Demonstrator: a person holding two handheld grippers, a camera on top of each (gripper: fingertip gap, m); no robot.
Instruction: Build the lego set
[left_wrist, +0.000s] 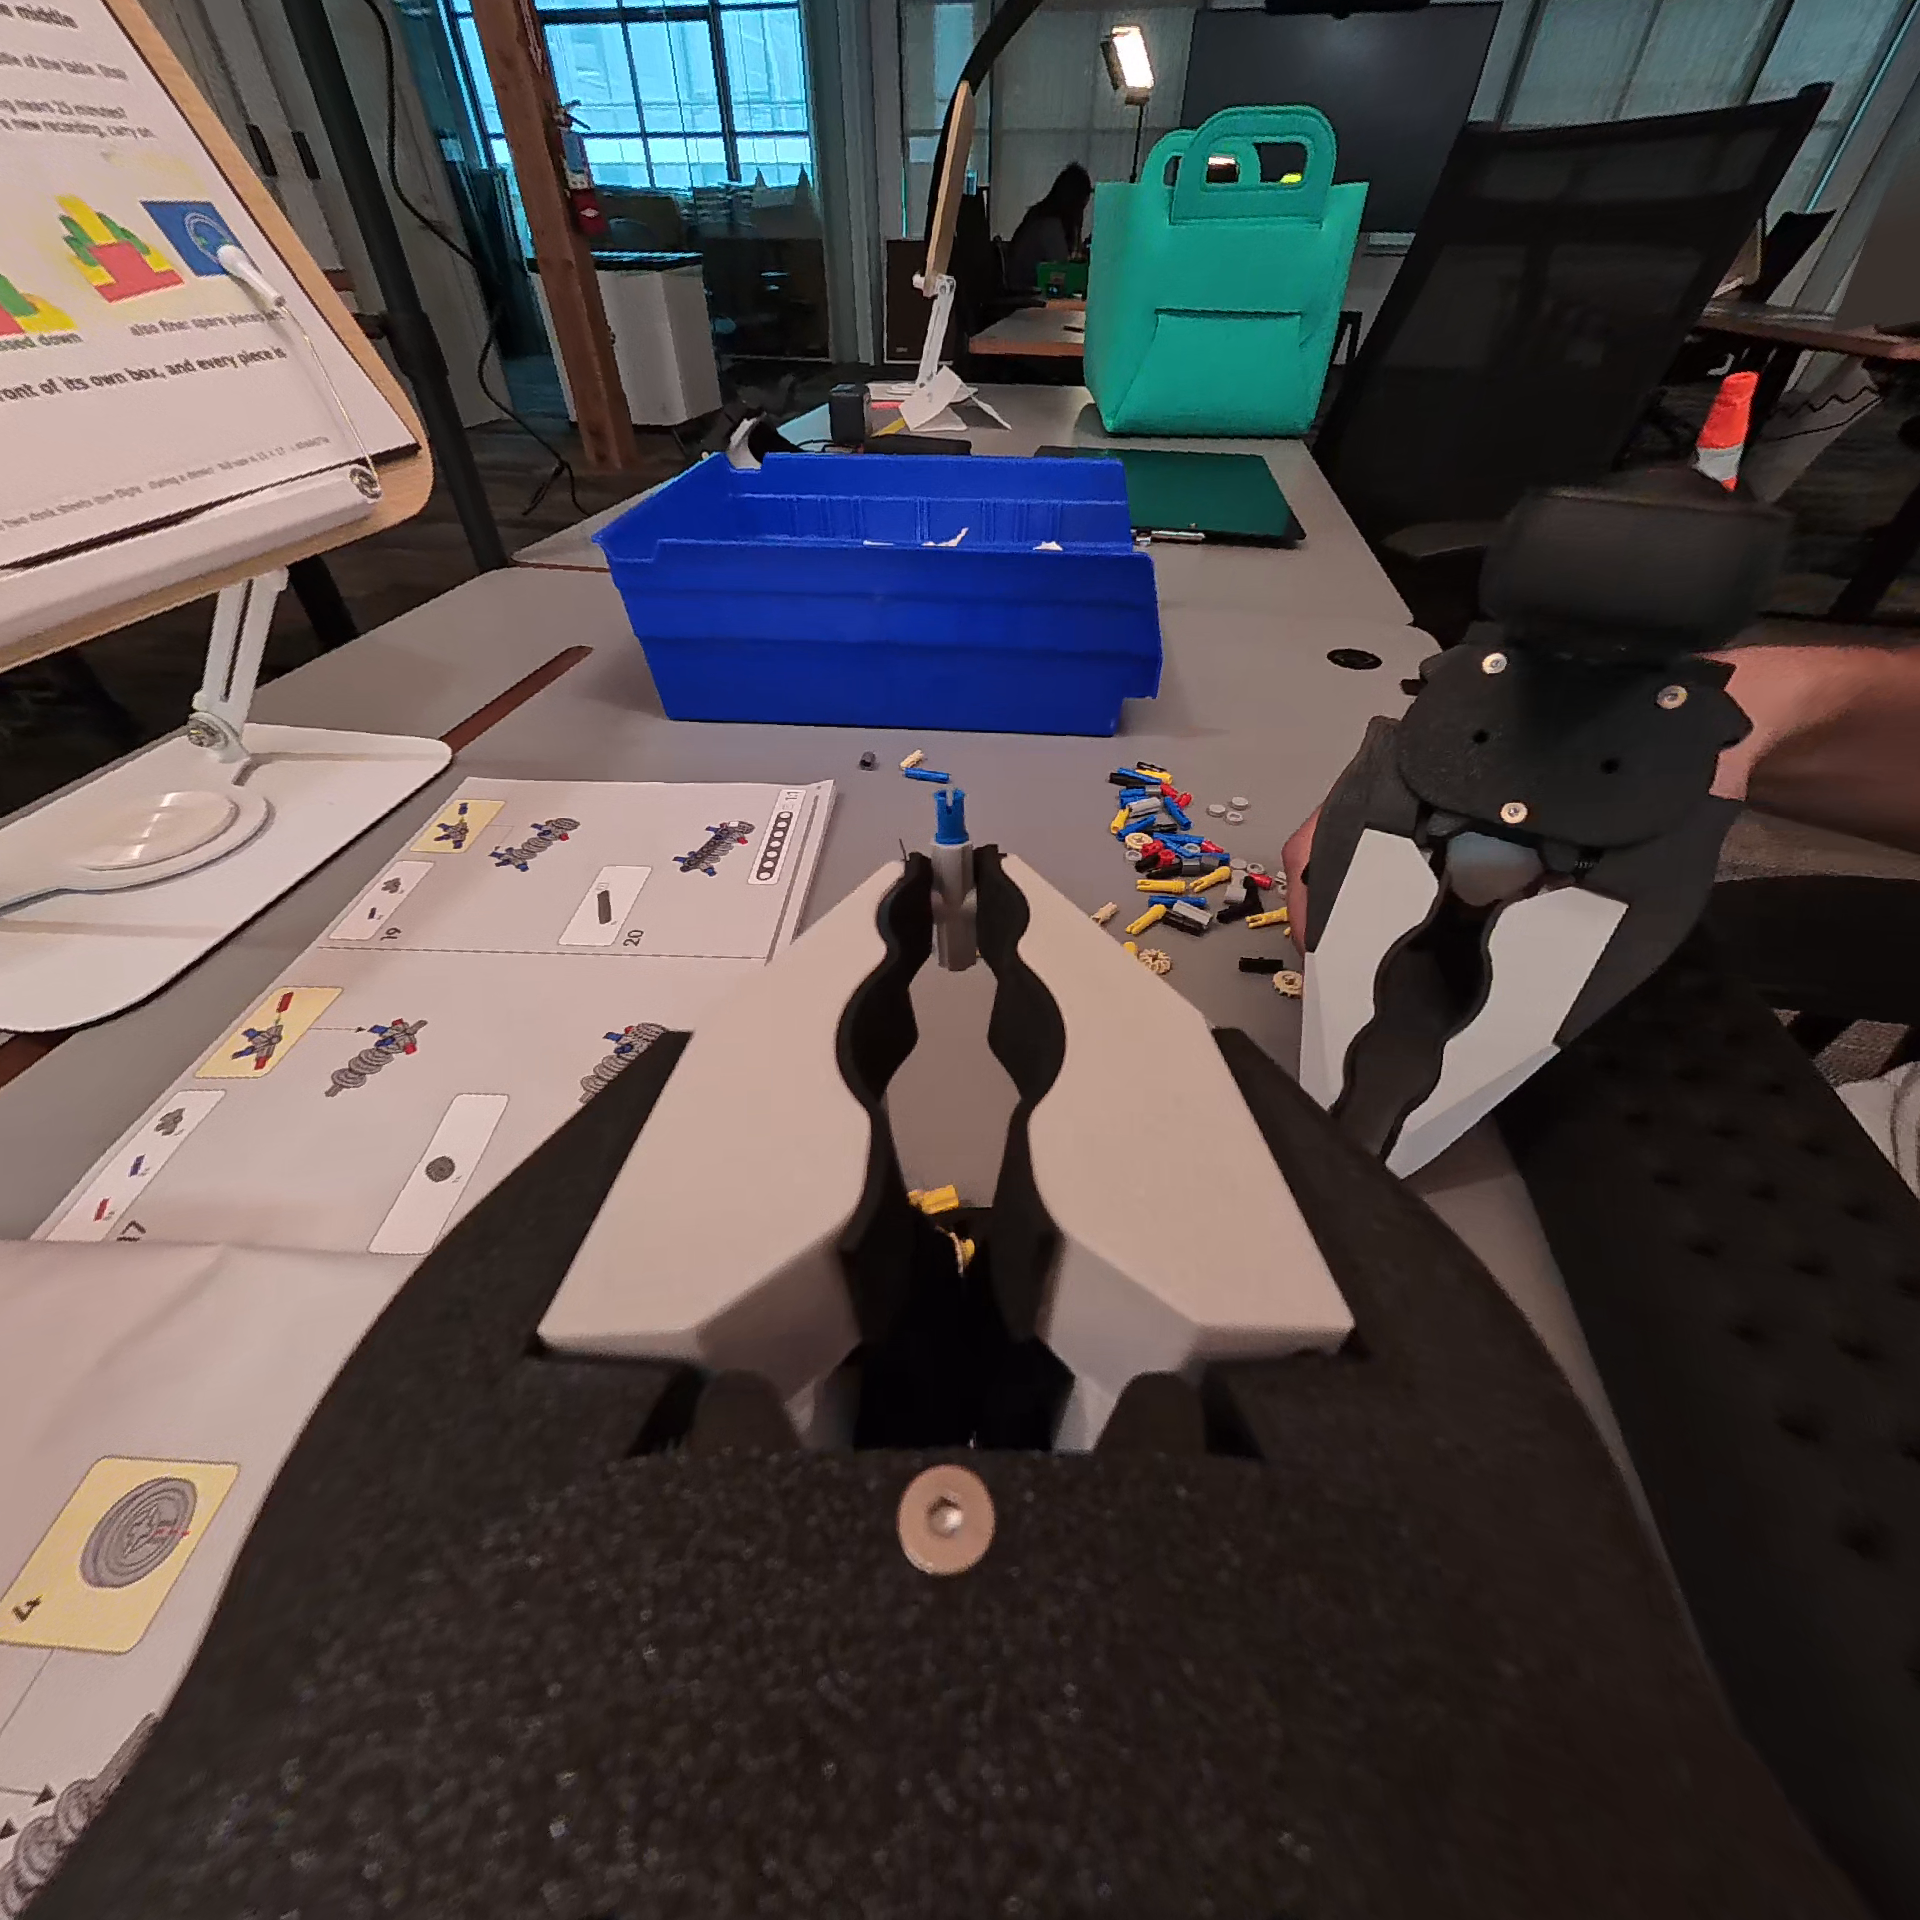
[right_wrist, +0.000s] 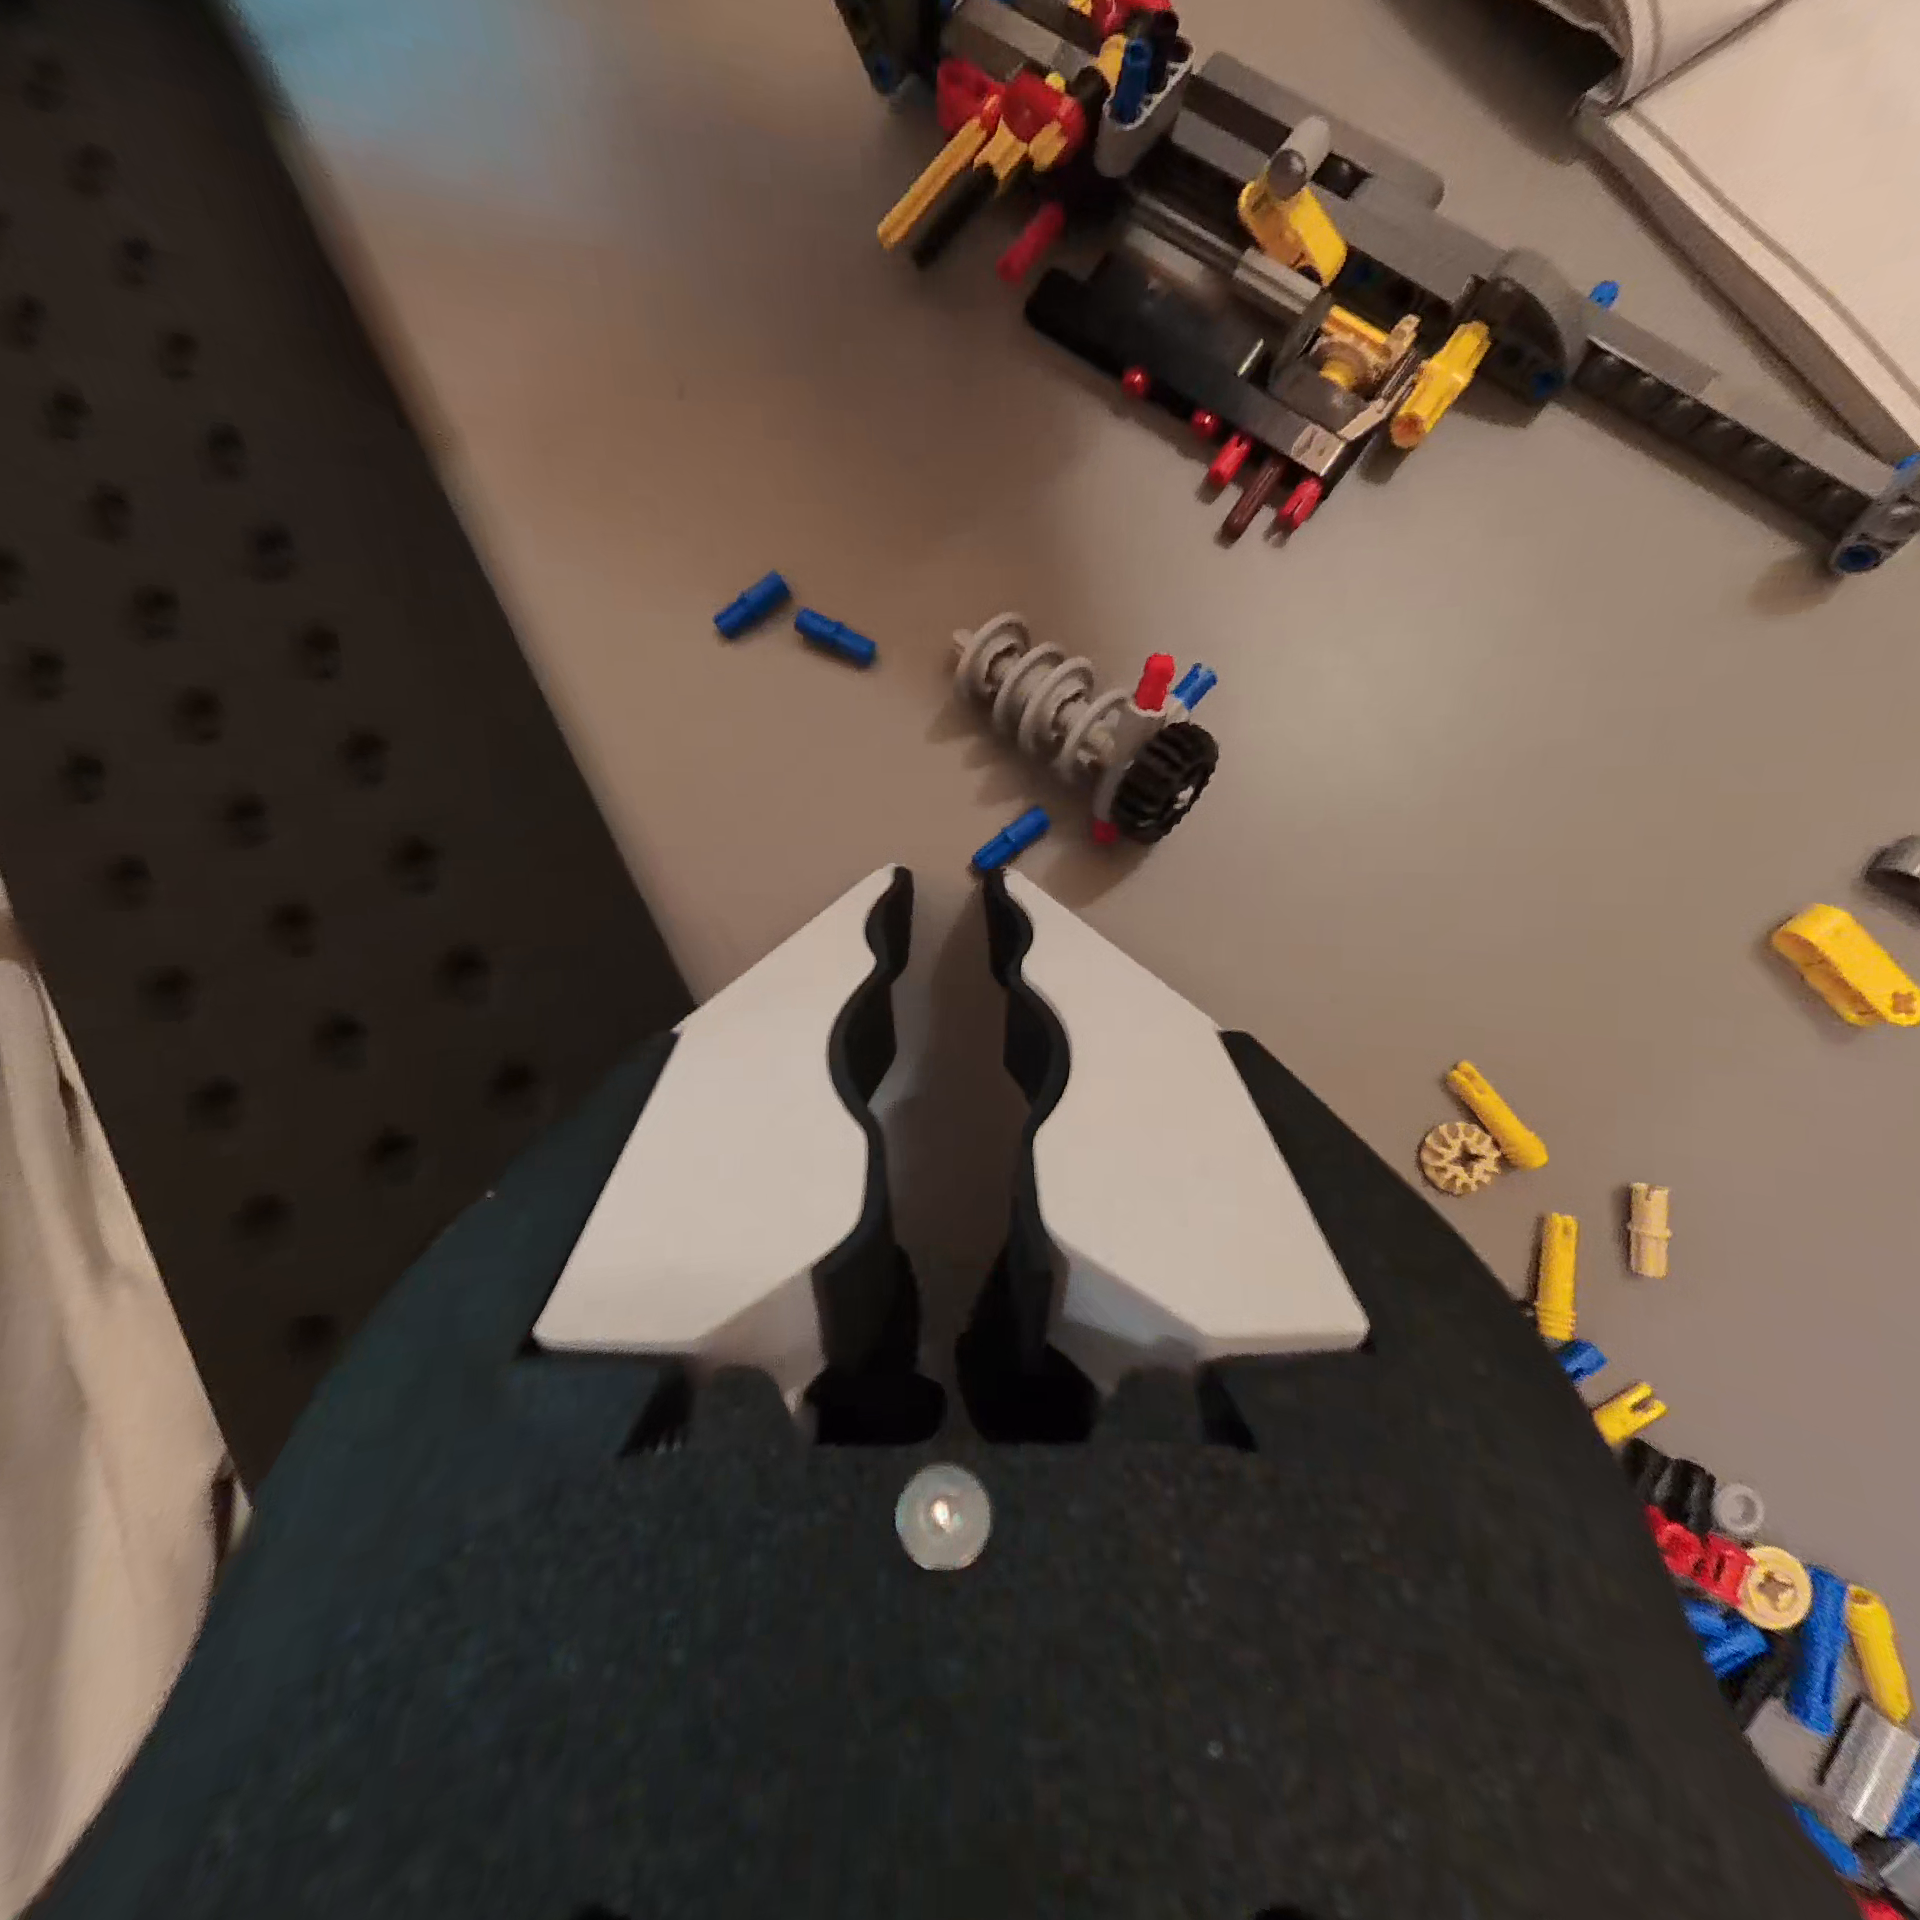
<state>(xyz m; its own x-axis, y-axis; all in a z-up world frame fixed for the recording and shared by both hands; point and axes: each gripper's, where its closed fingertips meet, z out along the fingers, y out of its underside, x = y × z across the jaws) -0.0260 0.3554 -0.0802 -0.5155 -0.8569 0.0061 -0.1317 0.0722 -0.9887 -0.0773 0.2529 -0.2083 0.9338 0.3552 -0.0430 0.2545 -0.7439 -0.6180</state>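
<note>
1. Far left in my left wrist view, a board on a white stand (left_wrist: 223, 665) leans over the grey table (left_wrist: 1226, 686), and the instruction booklet (left_wrist: 499, 966) lies open below it.
2. My left gripper (left_wrist: 951, 883) is clamped on a small grey piece with a blue pin (left_wrist: 950, 883) that sticks up from its tips, above the table.
3. Behind it stands a blue bin (left_wrist: 883, 613), with a green felt bag (left_wrist: 1216, 281) farther back.
4. Right of my left tongs lies a heap of loose pieces (left_wrist: 1184, 862); my right gripper (left_wrist: 1382, 1101) hangs near it, tips down.
5. In the right wrist view, my right gripper (right_wrist: 945, 883) stands slightly apart, holding nothing, just above a blue pin (right_wrist: 1010, 837).
6. Beside that pin lies a grey spiral assembly with a black gear (right_wrist: 1091, 727); the larger built model (right_wrist: 1299, 281) rests well beyond, top right.
</note>
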